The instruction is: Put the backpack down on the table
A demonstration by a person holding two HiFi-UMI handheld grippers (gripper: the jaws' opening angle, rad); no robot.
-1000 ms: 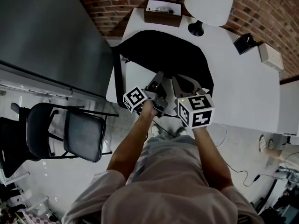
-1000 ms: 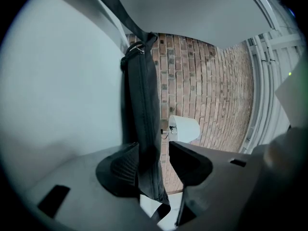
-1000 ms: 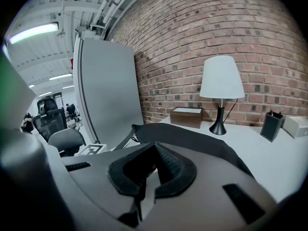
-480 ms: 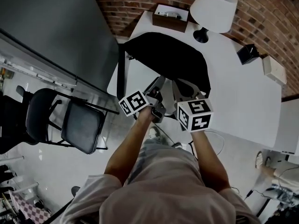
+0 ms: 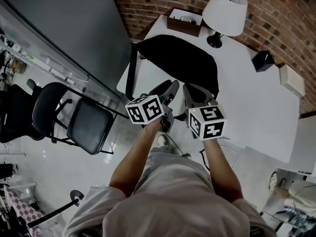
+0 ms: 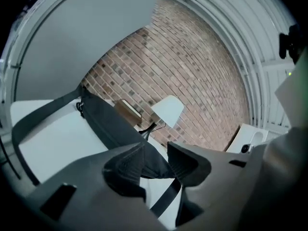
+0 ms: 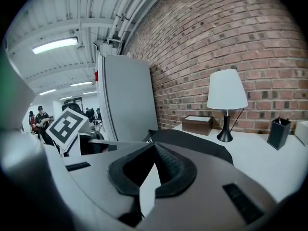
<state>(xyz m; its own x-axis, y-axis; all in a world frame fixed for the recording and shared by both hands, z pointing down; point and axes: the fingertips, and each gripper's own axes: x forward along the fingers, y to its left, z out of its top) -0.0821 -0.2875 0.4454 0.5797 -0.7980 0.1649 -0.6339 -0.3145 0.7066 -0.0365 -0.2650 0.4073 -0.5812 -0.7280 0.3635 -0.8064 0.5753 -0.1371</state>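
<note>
The black backpack [image 5: 177, 58] lies flat on the white table [image 5: 252, 102], with one strap [image 5: 131, 73] draped over the left edge. Both grippers hover at its near edge, apart from it. My left gripper [image 5: 169, 89] is open, and its jaws have just been closing a little with nothing between them. In the left gripper view the backpack [image 6: 110, 124] shows beyond the gap of that gripper [image 6: 155, 147]. My right gripper [image 5: 195, 92] is shut and empty. Its tips [image 7: 153, 146] meet in the right gripper view, with the backpack [image 7: 192, 143] behind.
At the table's far end stand a white lamp [image 5: 224, 6] and a brown box [image 5: 184, 21]. A black pen holder [image 5: 263, 60] and a white box [image 5: 291, 80] sit at the right. A grey partition [image 5: 64, 23] and two chairs [image 5: 89, 125] are at the left.
Both grippers have lifted and drawn back a little from the backpack's near edge. The left one has rolled, so its marker cube faces up more. The backpack has stayed on the table.
</note>
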